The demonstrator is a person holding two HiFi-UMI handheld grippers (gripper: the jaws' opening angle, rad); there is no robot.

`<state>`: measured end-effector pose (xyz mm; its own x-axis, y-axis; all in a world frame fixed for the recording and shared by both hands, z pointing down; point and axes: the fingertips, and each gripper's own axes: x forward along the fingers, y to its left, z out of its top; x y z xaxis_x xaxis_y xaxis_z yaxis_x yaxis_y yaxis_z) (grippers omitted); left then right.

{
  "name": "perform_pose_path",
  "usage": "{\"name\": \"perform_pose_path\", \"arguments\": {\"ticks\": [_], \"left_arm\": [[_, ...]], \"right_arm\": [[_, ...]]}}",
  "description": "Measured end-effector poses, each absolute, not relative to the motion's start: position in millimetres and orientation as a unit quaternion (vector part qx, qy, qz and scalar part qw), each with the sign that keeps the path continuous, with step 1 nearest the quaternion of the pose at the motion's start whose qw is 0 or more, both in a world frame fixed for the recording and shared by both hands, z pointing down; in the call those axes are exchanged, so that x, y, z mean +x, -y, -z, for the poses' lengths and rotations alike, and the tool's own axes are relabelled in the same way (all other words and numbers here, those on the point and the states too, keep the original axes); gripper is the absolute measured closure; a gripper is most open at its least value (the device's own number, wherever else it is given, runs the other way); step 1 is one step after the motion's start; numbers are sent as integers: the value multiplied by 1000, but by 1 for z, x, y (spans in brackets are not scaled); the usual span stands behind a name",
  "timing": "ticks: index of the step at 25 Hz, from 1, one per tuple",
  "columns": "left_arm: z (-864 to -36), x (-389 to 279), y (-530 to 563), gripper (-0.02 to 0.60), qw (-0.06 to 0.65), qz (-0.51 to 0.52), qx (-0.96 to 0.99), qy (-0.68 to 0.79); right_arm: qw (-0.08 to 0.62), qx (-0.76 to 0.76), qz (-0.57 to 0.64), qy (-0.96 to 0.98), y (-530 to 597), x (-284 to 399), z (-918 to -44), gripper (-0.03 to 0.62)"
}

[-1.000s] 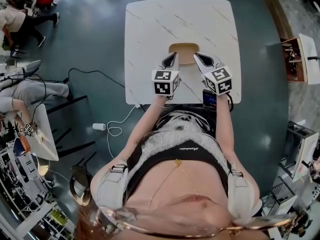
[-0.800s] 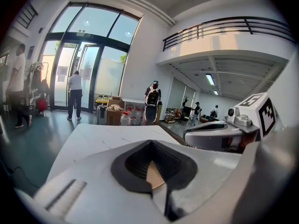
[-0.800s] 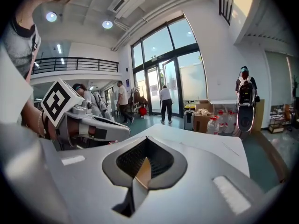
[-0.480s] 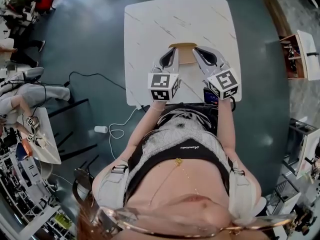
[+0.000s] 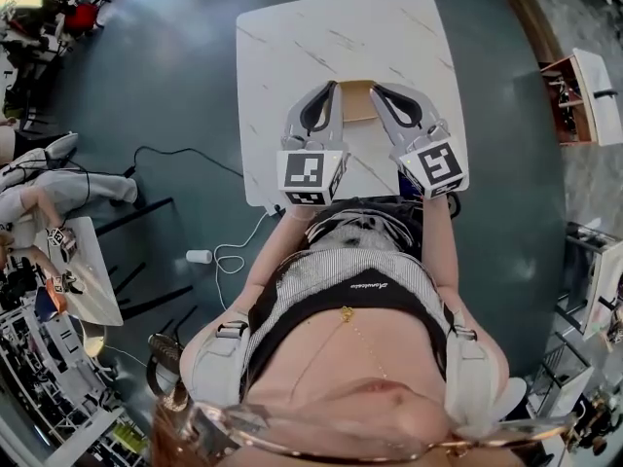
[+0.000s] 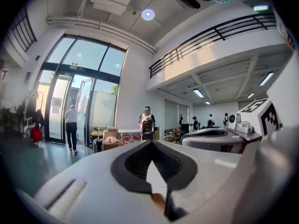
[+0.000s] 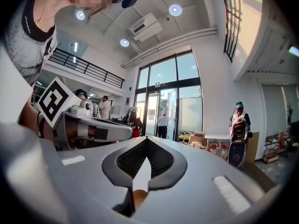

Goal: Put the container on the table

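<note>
A tan, open-topped container (image 5: 356, 105) stands on the white marble table (image 5: 341, 37), near its middle. My left gripper (image 5: 333, 87) hangs above the container's left side and my right gripper (image 5: 374, 89) above its right side. Both are lifted off the table and tilted up toward the room. In the left gripper view the jaws (image 6: 152, 142) meet at their tips with nothing held, and a sliver of tan container (image 6: 159, 202) shows through the gap. The right gripper (image 7: 146, 139) stands the same way, also with a sliver of tan container (image 7: 137, 198) in the gap.
The person stands at the table's near edge. A white cable (image 5: 232, 253) and a small white cylinder (image 5: 199, 257) lie on the dark floor to the left. A wooden shelf unit (image 5: 569, 90) stands at the right. People (image 6: 71, 127) walk by the glass doors.
Both grippers have risen toward the head camera and tilted upward, away from the container. The container has stayed in place on the table.
</note>
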<state>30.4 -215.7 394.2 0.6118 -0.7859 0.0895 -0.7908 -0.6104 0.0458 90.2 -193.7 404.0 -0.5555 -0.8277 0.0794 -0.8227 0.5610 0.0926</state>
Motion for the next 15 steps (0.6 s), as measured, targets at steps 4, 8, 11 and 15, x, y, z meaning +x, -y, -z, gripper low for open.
{"name": "perform_pose_path", "arguments": {"ticks": [4, 8, 11, 15], "left_arm": [[-389, 37, 211, 581, 27, -28, 901, 433], [-391, 42, 207, 581, 36, -27, 902, 430], [-391, 43, 203, 581, 36, -24, 900, 433], [-390, 43, 204, 581, 36, -24, 898, 437]], "right_arm": [[50, 477, 26, 877, 191, 95, -401, 569], [50, 482, 25, 874, 188, 101, -397, 569], [42, 482, 23, 875, 185, 105, -397, 568], [47, 486, 20, 872, 187, 109, -398, 569]]}}
